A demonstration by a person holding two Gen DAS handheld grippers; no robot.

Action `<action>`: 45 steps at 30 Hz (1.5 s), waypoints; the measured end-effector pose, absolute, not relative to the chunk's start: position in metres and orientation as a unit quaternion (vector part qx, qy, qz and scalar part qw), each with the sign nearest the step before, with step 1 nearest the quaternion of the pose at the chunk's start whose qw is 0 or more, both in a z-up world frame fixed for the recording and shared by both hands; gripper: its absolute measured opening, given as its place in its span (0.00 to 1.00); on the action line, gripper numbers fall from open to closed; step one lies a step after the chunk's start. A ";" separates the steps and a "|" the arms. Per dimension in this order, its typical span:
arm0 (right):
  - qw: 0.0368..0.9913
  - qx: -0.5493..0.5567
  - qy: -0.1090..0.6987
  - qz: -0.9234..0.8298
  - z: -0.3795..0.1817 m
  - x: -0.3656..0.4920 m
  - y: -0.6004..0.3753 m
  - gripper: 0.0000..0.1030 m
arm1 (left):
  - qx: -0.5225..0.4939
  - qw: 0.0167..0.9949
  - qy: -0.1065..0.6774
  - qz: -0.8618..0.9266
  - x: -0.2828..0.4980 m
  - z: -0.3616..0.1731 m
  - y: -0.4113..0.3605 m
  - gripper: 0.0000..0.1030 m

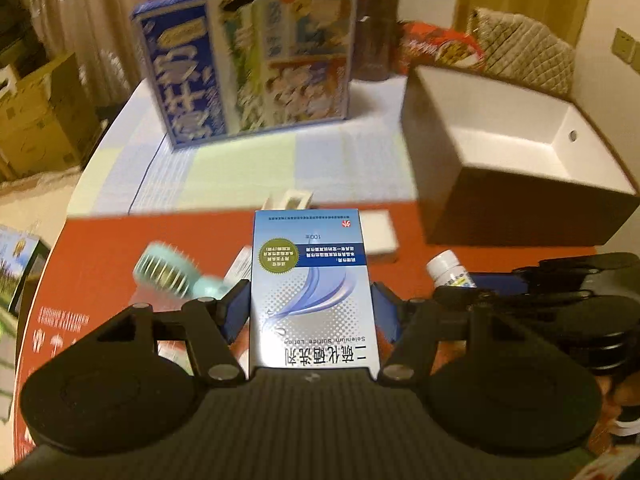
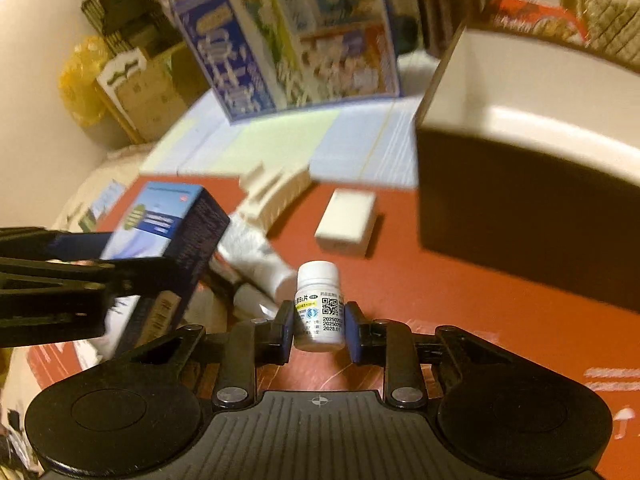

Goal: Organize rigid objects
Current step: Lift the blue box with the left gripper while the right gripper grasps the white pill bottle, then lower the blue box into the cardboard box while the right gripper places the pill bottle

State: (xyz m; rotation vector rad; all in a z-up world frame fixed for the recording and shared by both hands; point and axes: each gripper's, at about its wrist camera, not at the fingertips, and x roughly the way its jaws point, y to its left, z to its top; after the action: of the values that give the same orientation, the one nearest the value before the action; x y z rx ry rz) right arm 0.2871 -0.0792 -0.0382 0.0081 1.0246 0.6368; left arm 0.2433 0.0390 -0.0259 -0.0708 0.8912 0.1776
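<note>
Blue-and-silver lotion box (image 1: 310, 292) clamped in left gripper (image 1: 310, 312), Chinese print inverted

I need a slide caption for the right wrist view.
Right gripper holds a small white bottle above the red mat.

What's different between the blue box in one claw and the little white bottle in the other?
The flat blue-and-silver cardboard lotion box is rectangular; the small white plastic pill bottle is round and capped. The box is clearly larger than the bottle. The left gripper holds the box, the right gripper the bottle. Both are gripped above the red mat.
</note>
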 end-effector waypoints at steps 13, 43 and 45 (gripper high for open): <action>0.881 0.048 0.417 0.217 0.034 0.327 -0.177 0.23 | -0.006 0.926 0.377 -0.011 0.332 0.024 -0.043 0.59; 0.867 0.076 0.481 0.106 -0.017 0.430 -0.296 0.23 | -0.072 0.864 0.496 -0.051 0.496 -0.061 -0.145 0.59; 0.865 0.075 0.484 0.108 -0.020 0.431 -0.296 0.23 | -0.072 0.861 0.501 -0.049 0.498 -0.065 -0.144 0.59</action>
State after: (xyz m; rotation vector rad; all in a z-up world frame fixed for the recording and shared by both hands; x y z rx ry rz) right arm 0.4312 -0.2961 -0.0196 0.1578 1.0144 0.2257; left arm 0.4976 -0.1443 -0.0647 -0.1513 1.0511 -0.1023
